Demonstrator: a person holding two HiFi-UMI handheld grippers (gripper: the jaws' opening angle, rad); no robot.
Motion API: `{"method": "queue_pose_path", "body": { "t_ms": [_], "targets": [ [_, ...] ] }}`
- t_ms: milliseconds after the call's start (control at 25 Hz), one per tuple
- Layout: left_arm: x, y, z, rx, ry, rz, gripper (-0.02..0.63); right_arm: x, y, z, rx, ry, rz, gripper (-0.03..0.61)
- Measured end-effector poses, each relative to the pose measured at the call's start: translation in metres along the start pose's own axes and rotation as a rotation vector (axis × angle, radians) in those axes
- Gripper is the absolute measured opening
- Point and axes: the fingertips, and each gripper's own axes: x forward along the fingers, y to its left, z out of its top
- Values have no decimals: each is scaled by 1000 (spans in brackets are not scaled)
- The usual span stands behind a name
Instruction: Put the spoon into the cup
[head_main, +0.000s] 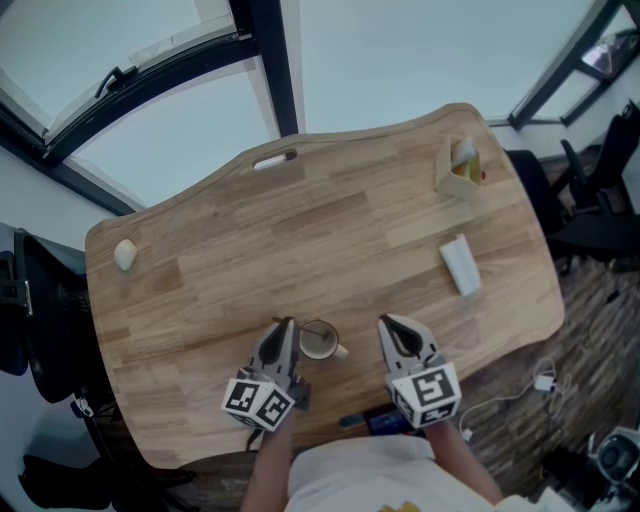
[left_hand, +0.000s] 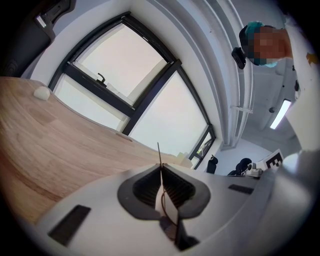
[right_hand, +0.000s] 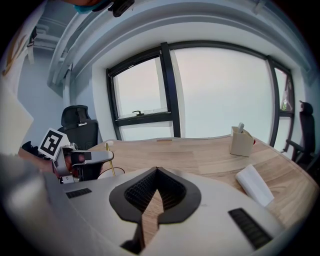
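Note:
A white cup (head_main: 320, 342) with a small handle stands near the table's front edge, between my two grippers. My left gripper (head_main: 286, 325) sits just left of the cup, shut on a thin gold spoon handle (left_hand: 159, 152) that sticks out beyond its closed jaws. From the right gripper view the spoon (right_hand: 108, 159) stands nearly upright at the left gripper (right_hand: 102, 156). Its bowl end is hidden. My right gripper (head_main: 388, 322) rests right of the cup, its tips (right_hand: 156, 171) together with nothing between them.
A beige holder box (head_main: 462, 168) with items in it stands at the far right of the wooden table (head_main: 300, 240). A white rolled cloth (head_main: 460, 265) lies on the right, a small pale lump (head_main: 125, 255) at the left edge. Office chairs (head_main: 600, 190) and cables (head_main: 540, 385) are beyond the table.

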Motion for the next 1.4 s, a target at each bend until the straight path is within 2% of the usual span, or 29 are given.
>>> {"method": "queue_pose_path", "body": {
  "t_ms": [480,920,1400],
  "targets": [
    [-1,-4,-3,-1,-1,-29,2,-1,2,2,-2,-5,2,-3],
    [-3,5,-7,43,2,18,3,0,-1,-4,-1,4,1,-3],
    [-5,9,-7,50,2,51,58,0,-2,1,25,-35,-7,-3]
  ]
}}
